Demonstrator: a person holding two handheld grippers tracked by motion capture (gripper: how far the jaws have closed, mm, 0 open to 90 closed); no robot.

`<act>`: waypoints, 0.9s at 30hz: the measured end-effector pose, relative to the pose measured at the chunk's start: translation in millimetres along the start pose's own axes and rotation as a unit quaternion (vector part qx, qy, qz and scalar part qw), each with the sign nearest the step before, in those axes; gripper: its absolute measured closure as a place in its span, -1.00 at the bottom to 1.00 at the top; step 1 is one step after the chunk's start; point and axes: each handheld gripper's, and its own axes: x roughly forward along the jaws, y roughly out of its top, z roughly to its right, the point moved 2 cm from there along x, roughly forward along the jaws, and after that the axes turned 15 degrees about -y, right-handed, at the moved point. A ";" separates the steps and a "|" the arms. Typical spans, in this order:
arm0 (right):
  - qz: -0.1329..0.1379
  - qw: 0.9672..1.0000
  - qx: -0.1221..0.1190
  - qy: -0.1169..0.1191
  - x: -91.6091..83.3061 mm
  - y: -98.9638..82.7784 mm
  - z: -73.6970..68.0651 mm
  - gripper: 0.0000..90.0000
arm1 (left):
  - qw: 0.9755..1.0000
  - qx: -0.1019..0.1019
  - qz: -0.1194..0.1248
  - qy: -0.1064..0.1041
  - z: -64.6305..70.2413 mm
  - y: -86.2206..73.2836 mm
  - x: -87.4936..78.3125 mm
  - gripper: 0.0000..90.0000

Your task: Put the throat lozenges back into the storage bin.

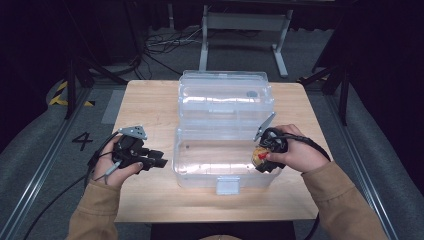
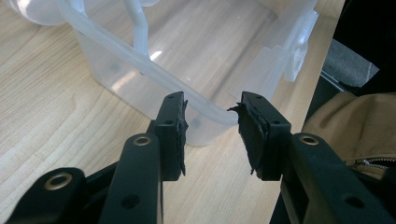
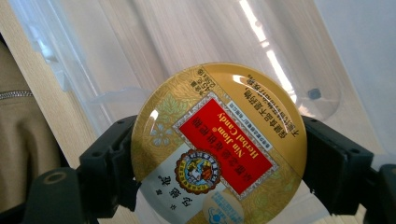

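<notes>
Candy tin (image 3: 219, 144) pinched by right tongs (image 3: 217, 163) over clear box (image 1: 223, 165) | left tongs (image 2: 212, 135) spread

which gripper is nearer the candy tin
Right. The right gripper is clamped on the candy tin at the right end of the clear box. The left gripper is open, empty, outside the box's left wall.

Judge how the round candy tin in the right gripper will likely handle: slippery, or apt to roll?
The candy tin looks glossy, so probably slick against the pads. The right gripper clamps its curved rim, so it might pivot. Set on edge, it would likely roll.
</notes>
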 end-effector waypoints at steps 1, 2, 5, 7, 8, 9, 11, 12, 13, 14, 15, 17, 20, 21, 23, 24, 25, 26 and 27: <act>-0.002 1.000 0.000 0.001 1.1 0.2 -0.2 -0.56 | 1.000 0.000 0.000 0.000 0.0 0.0 0.1 0.38; 0.001 1.000 0.001 0.001 2.6 0.1 -0.3 -0.56 | 1.000 0.001 0.000 0.000 -0.2 0.0 0.3 0.38; -0.011 1.000 0.006 0.000 6.8 0.4 -1.6 -0.56 | 1.000 0.000 0.000 0.000 0.0 0.0 0.1 0.38; -0.015 1.000 0.002 0.001 9.5 0.3 -1.5 -0.56 | 1.000 0.001 0.000 0.000 -0.2 0.0 0.3 0.37; -0.018 1.000 0.004 0.001 10.4 0.2 -1.8 -0.56 | 1.000 0.001 0.000 0.000 -0.3 -0.1 0.4 0.37; -0.020 1.000 0.004 0.001 11.7 0.1 -1.8 -0.56 | 1.000 0.000 -0.001 0.000 -0.2 -0.1 0.6 0.37; -0.022 1.000 0.007 0.000 13.6 -0.2 -2.6 -0.56 | 1.000 0.000 -0.001 0.000 -0.3 0.0 1.0 0.37; -0.025 1.000 0.010 0.002 15.4 -0.3 -3.0 -0.56 | 1.000 0.000 -0.001 -0.001 -0.4 0.0 1.0 0.37; -0.025 1.000 0.010 0.002 15.4 -0.3 -3.0 -0.56 | 1.000 0.000 -0.001 -0.001 -0.4 0.0 1.0 0.37; -0.030 0.999 0.014 0.000 17.3 -0.3 -3.3 -0.56 | 1.000 0.000 -0.001 -0.001 -0.4 -0.1 1.0 0.37; -0.030 0.999 0.019 0.000 19.0 -0.5 -3.8 -0.56 | 1.000 0.000 -0.002 0.001 -0.6 -0.1 1.0 0.36; -0.034 0.999 0.020 0.000 20.9 -0.7 -3.5 -0.56 | 1.000 0.000 -0.002 0.000 -1.2 -0.5 1.1 0.36; -0.040 0.999 0.026 -0.002 24.6 -1.2 -3.6 -0.56 | 1.000 -0.002 -0.002 0.000 -2.1 -1.0 1.3 0.36; -0.041 0.999 0.026 -0.001 25.6 -1.4 -3.5 -0.56 | 1.000 -0.002 -0.003 0.000 -2.2 -1.0 1.3 0.36; -0.041 0.999 0.031 -0.002 26.4 -1.5 -4.0 -0.56 | 1.000 -0.002 -0.002 0.000 -2.3 -1.1 1.4 0.36; -0.041 0.999 0.031 -0.001 28.1 -1.9 -3.5 -0.56 | 1.000 -0.002 -0.002 0.000 -2.3 -1.1 1.4 0.36; -0.044 0.998 0.033 -0.003 29.1 -2.0 -3.7 -0.56 | 1.000 -0.002 -0.002 0.000 -2.3 -1.1 1.5 0.36; -0.049 0.998 0.035 -0.006 29.7 -1.8 -4.2 -0.56 | 1.000 -0.002 -0.003 0.000 -2.3 -1.2 1.5 0.36; -0.049 0.998 0.036 -0.004 29.9 -1.6 -4.6 -0.56 | 1.000 -0.003 -0.003 0.000 -2.3 -1.2 1.6 0.36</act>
